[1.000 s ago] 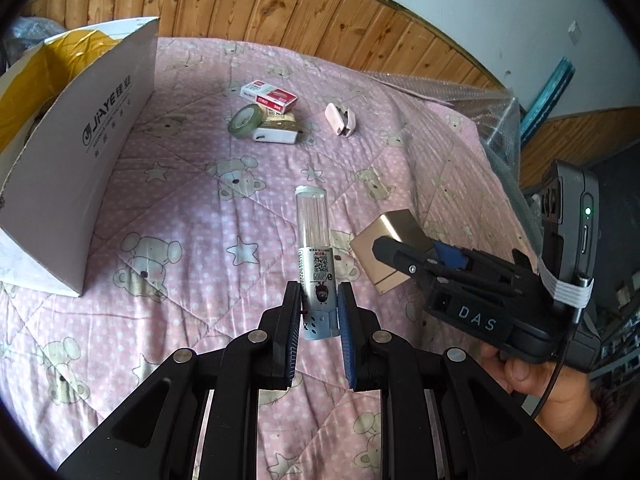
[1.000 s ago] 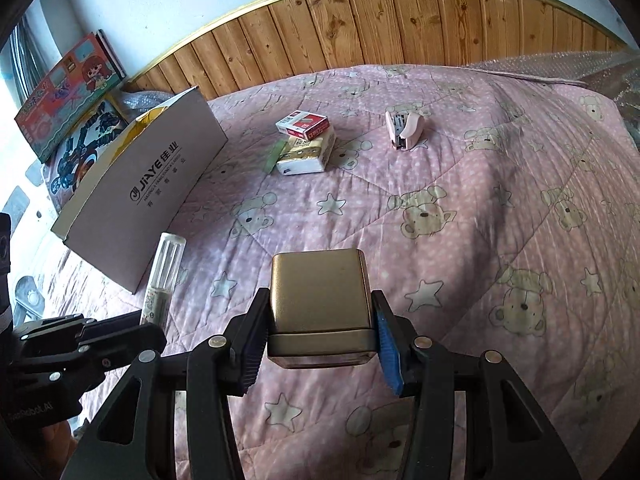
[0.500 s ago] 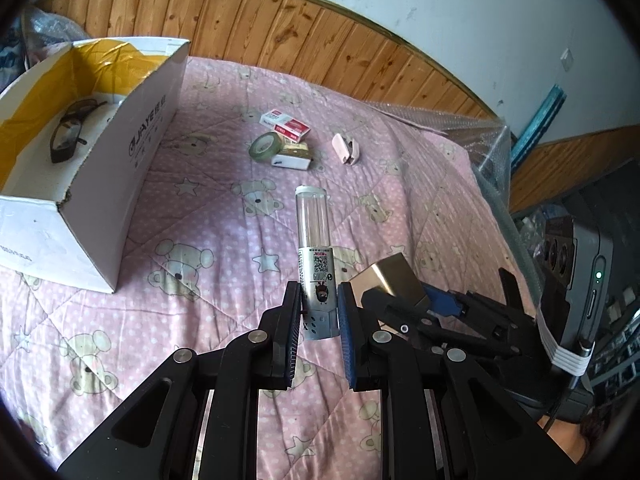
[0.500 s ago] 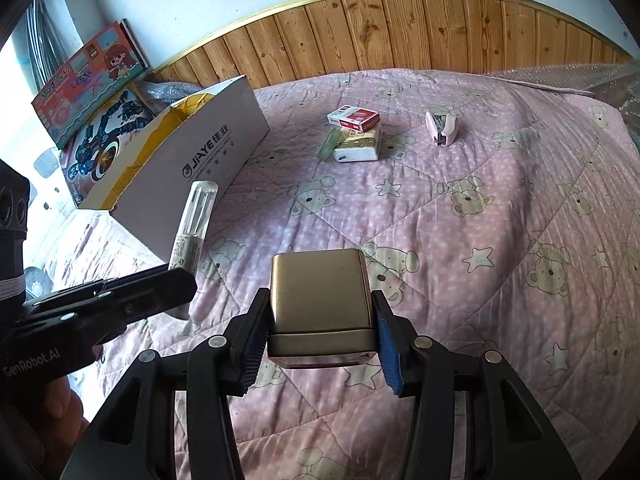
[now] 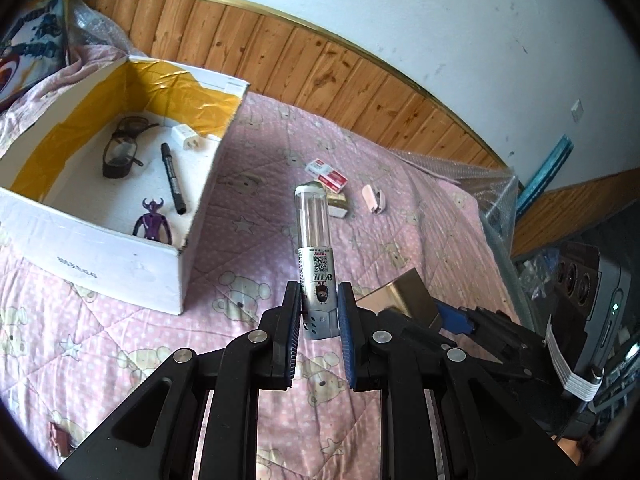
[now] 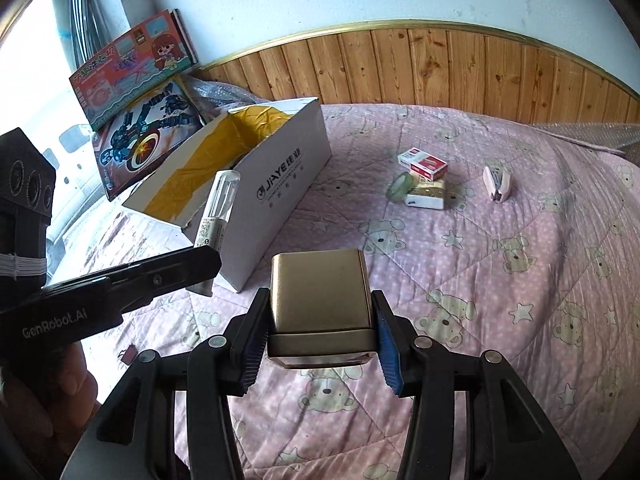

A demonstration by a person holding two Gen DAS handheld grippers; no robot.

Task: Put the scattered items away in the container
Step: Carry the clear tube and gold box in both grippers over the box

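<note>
1. Left wrist view: my left claw [image 5: 319, 314] grips a clear-capped silver tube [image 5: 315, 260] by its base; I'd carry it over the white cardboard box [image 5: 120, 276] wall before releasing, since the box sits ahead-left on the bed.
2. My right claw [image 6: 320, 334] clamps a gold metal tin [image 6: 320, 300]; the box lies ahead-left of it too.

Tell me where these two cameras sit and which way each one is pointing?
Left wrist: rides the left gripper, looking along its fingers at the clear tube it holds, the open white box left, the right gripper at lower right.
Right wrist: rides the right gripper, facing the gold box it grips; the left gripper and a hand show at left.
Shared: the pink quilt, white box, tube, gold box, red-and-white packet, pink stapler.
</note>
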